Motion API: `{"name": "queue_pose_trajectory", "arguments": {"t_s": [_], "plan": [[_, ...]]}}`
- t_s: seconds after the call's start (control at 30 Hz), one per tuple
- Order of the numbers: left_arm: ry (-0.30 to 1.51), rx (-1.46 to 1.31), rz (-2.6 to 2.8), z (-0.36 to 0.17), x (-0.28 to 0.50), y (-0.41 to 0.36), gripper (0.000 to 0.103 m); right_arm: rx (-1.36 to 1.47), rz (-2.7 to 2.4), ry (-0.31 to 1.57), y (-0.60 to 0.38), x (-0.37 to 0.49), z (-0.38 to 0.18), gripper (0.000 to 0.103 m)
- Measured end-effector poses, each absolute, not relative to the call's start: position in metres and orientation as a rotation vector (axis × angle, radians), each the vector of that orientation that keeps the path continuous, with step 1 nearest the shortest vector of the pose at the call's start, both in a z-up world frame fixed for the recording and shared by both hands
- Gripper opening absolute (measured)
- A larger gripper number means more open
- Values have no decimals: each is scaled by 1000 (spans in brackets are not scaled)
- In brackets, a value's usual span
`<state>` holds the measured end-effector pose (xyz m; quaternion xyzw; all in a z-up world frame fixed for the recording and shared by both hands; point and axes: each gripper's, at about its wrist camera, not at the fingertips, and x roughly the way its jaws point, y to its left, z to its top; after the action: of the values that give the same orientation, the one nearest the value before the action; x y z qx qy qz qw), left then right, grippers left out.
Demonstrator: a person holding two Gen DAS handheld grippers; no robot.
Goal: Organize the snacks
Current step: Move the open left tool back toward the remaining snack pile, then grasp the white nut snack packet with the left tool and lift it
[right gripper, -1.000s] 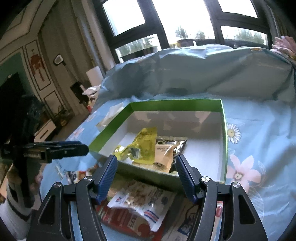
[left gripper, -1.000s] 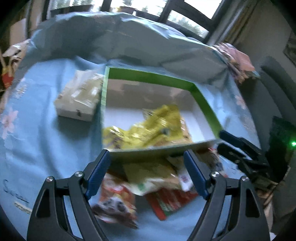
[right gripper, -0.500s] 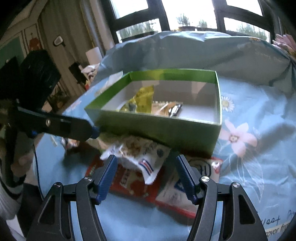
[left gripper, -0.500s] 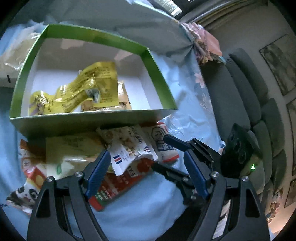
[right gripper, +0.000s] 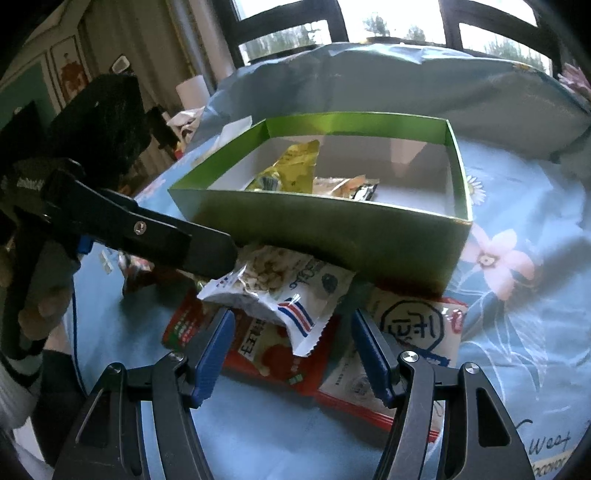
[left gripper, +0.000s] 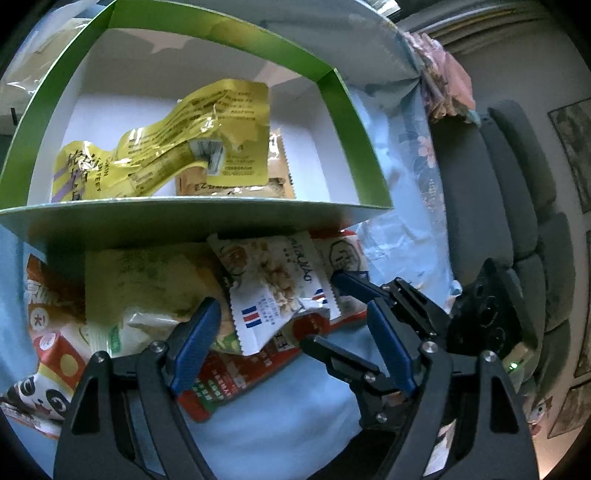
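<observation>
While both grippers hover low over the snack pile, each stands with its jaws spread wide and nothing between them: the left gripper (left gripper: 291,343) fills the bottom of the left wrist view, and the right gripper (right gripper: 291,350) the bottom of its own view. One green box (right gripper: 332,229) with a white inside sits at mid-frame in the right wrist view, and it holds at least two packets: one yellow packet (left gripper: 207,144) lying over one tan packet (left gripper: 277,173). A dark-ended wrapper also shows in the box from the right wrist view, though I cannot tell whether it is a third packet.

In front of the box, against its near wall, lies the loose pile. One white nut packet (right gripper: 280,291) with a blue, white and red mark lies on top, between the right gripper's fingers in that view. Under it lies one red packet (right gripper: 273,350); one white packet with a round drawn mark (right gripper: 413,325) lies to its right. At lower left of the left wrist view lie one pale green packet (left gripper: 147,284) and one panda packet (left gripper: 37,391), cut off by the frame edge.

Everything rests on a light blue flowered cloth (right gripper: 517,295). Large dark-framed windows (right gripper: 295,26) run along the top of the right wrist view; a grey sofa (left gripper: 517,221) stands at the right of the left wrist view. Print on the packets is mostly too small to read.
</observation>
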<state>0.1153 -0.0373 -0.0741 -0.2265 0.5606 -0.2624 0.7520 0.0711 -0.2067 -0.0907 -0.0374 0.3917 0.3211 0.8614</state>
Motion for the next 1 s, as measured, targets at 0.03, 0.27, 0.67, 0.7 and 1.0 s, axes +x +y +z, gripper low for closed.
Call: {"name": "queue_pose_trajectory", "arguments": {"t_s": [0.03, 0.27, 0.67, 0.7, 1.0], "plan": [[1231, -487, -567, -76, 116, -38, 81, -80, 679, 827, -205, 71, -92, 66], [1212, -348, -503, -76, 112, -50, 63, -111, 683, 835, -196, 72, -96, 58], [1150, -236, -457, -79, 111, -55, 40, -139, 665, 821, -191, 74, -97, 30], [1141, -215, -462, -77, 110, -58, 39, -157, 661, 816, -189, 72, -97, 29], [1080, -168, -482, -60, 92, -56, 34, -188, 695, 757, -189, 52, -81, 27]]}}
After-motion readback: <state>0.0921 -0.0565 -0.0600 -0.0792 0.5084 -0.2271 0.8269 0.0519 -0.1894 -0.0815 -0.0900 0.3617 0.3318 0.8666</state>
